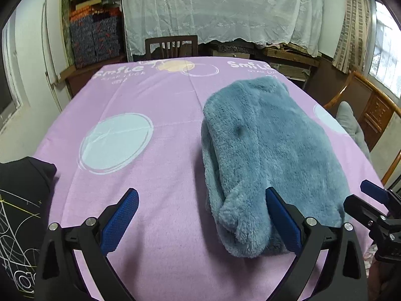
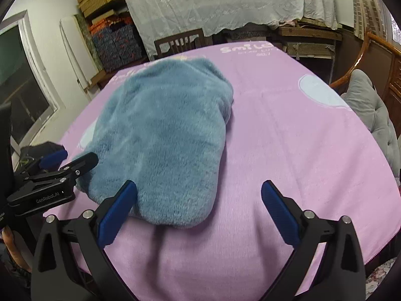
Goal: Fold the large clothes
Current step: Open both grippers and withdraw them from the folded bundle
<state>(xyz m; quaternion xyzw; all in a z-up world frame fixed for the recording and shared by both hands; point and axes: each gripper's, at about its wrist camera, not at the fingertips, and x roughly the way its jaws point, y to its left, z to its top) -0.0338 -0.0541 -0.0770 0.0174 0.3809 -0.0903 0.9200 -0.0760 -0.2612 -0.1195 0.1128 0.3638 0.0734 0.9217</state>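
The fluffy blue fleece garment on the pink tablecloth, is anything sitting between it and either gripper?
Nothing visible. The fluffy blue fleece garment lies folded on the pink tablecloth, and both the left gripper and the right gripper are open at its near edge with no object between.

The folded blue fleece garment point(image 2: 163, 138) lies toward eleven o'clock on the pink sheet point(image 2: 300, 150); the right gripper point(image 2: 198, 210) gapes wide at six.

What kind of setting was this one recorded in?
Probably a lived-in home room: a table under a pink printed sheet, a wooden chair behind it, and stacked storage boxes beside lace-draped furniture.
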